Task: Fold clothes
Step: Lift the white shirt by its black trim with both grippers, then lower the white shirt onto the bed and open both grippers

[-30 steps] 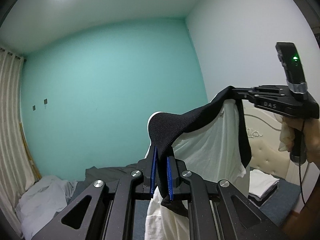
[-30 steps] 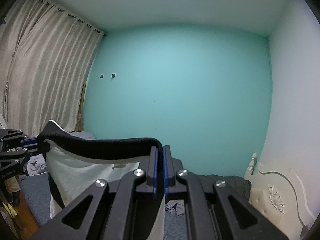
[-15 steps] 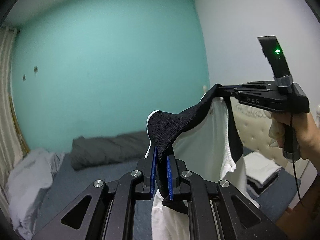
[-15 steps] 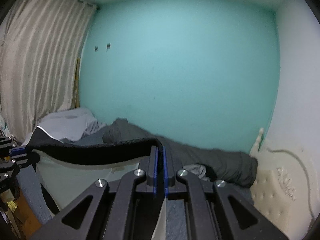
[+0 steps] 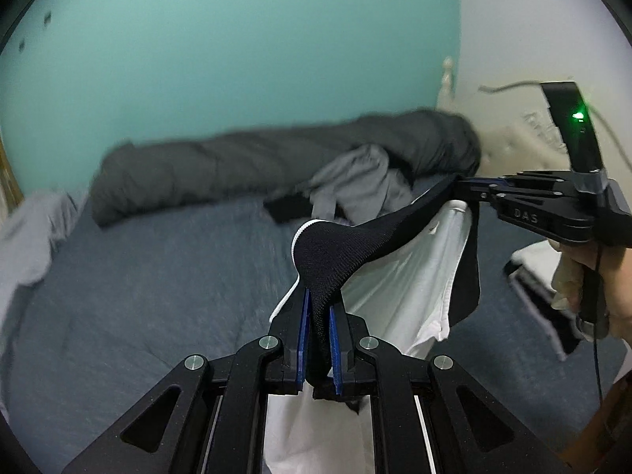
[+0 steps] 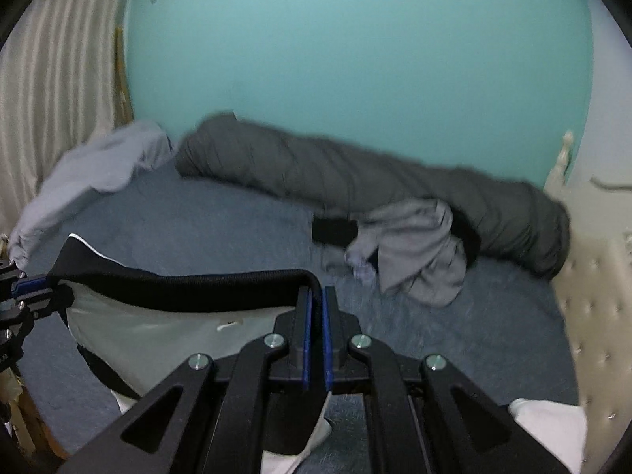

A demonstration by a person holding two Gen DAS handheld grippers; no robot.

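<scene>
1. While both cameras look down over the bed (image 5: 150, 276), the garment (image 5: 395, 288) hangs in the air between the two grippers, above the blue-grey bedding. It's white cloth with a wide black ribbed band along the top.
2. Left gripper (image 5: 316, 335): the blue pads are clamped right onto that black band, which bunches up and pokes out above the fingertips. White cloth drops down below the jaws, out the bottom of the left wrist view.
3. Right gripper (image 6: 315, 339): same deal, closed on the other end of the band. In the right wrist view the band (image 6: 189, 282) runs pretty much taut and level from its jaws over to the left gripper at the far left edge.
4. From the left wrist camera you can also see the right gripper side-on, with a green light glowing on its upright part and the person's hand (image 5: 604, 276) wrapped around the handle.
5. Other stuff on the bed: a long rolled dark grey duvet (image 6: 375, 185) against the teal wall (image 6: 355, 59), a crumpled light grey garment (image 6: 414, 252) just in front of it with something black beside it, and a pale grey heap (image 6: 91, 173) near the curtain (image 6: 51, 79).
6. A cream tufted headboard (image 6: 588, 296) sits on the right, and there's a bit of folded white cloth (image 6: 549, 418) at the lower right.
7. Everything's kinda motion-blurred, so small details are hard to make out.
</scene>
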